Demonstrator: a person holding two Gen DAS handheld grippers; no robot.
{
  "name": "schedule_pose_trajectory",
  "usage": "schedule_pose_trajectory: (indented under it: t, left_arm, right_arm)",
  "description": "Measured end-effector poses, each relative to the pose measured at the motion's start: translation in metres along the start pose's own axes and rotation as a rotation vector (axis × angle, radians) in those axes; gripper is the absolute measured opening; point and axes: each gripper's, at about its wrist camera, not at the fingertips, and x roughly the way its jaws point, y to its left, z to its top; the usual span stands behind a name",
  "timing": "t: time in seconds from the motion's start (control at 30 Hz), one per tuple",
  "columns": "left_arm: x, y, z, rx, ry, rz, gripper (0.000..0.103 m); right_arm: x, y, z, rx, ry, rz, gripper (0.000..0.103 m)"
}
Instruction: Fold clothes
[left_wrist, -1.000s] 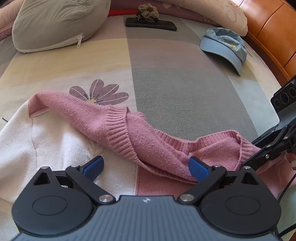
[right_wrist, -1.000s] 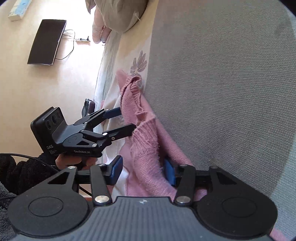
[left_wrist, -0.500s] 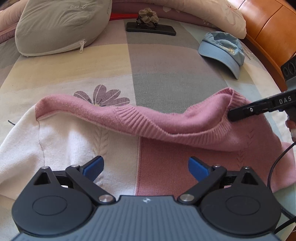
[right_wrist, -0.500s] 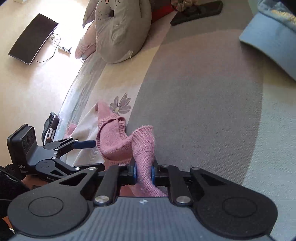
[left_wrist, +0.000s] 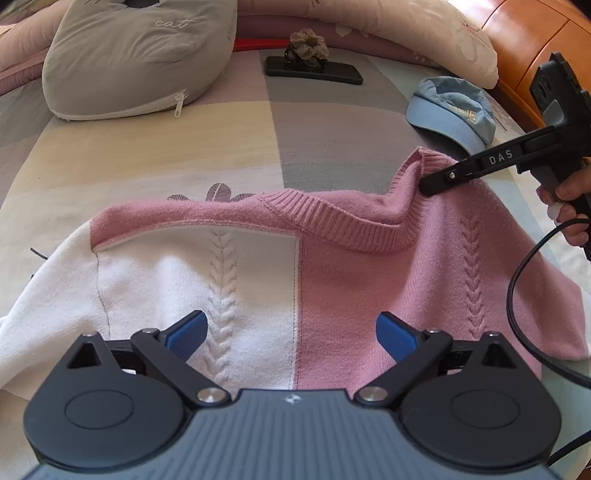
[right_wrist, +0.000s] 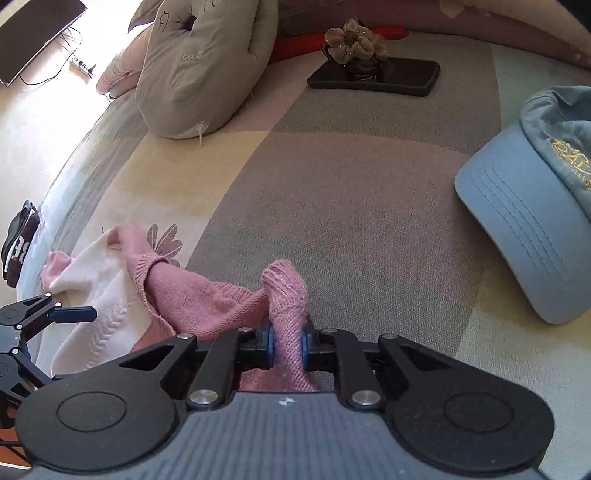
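A pink and white knit sweater (left_wrist: 332, 280) lies spread on the bed, white half on the left, pink half on the right. My left gripper (left_wrist: 290, 330) hovers open over its middle, nothing between the blue pads. My right gripper (right_wrist: 287, 345) is shut on the pink ribbed cuff (right_wrist: 286, 295) of a sleeve, lifted off the bed. In the left wrist view the right gripper (left_wrist: 428, 186) pinches that cuff at the sweater's far right, with the sleeve stretched along the sweater's far edge. The left gripper (right_wrist: 74, 314) shows at the left edge of the right wrist view.
A blue cap (right_wrist: 528, 221) lies on the bedspread (right_wrist: 362, 206) just right of the held cuff. A black phone (right_wrist: 373, 77) with a fabric flower on it and a grey cushion (left_wrist: 136, 55) sit at the back. A wooden headboard (left_wrist: 532, 44) stands far right.
My right gripper shut on the pink sleeve cuff and carried it up and to the right, stretching the sleeve along the sweater's far edge. The left gripper stayed open.
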Motion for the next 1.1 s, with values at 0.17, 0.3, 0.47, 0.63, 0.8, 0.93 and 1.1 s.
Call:
schedule_pose_trajectory:
  t: [0.17,0.3,0.47,0.63,0.8,0.93,1.1]
  left_arm:
    - [0.000,0.005,-0.002,-0.003,0.002,0.005,0.097]
    - [-0.004,0.008,-0.003,0.014,-0.009,0.007,0.097]
    - [-0.008,0.018,0.014,0.037,-0.041,0.026,0.095]
    - [-0.005,0.035,0.053,0.086,-0.108,0.040,0.093]
    - [0.032,0.045,0.092,0.219,-0.119,0.134,0.093]
    - [0.055,0.038,0.096,0.346,-0.098,0.124,0.093]
    - [0.063,0.029,0.072,0.437,-0.046,0.063,0.093]
  right_arm:
    - [0.016,-0.005,-0.002,0.048,0.004,-0.024,0.023]
    - [-0.012,-0.009,-0.016,0.167,-0.100,-0.033,0.042]
    - [-0.047,-0.008,-0.053,0.286,-0.166,-0.039,0.050]
    - [-0.058,0.006,-0.088,0.320,-0.135,-0.056,0.051]
    - [-0.058,0.018,-0.093,0.338,-0.149,-0.024,0.054]
    - [-0.057,0.025,-0.092,0.345,-0.165,0.006,0.055]
    - [-0.056,0.035,-0.090,0.354,-0.186,0.043,0.057]
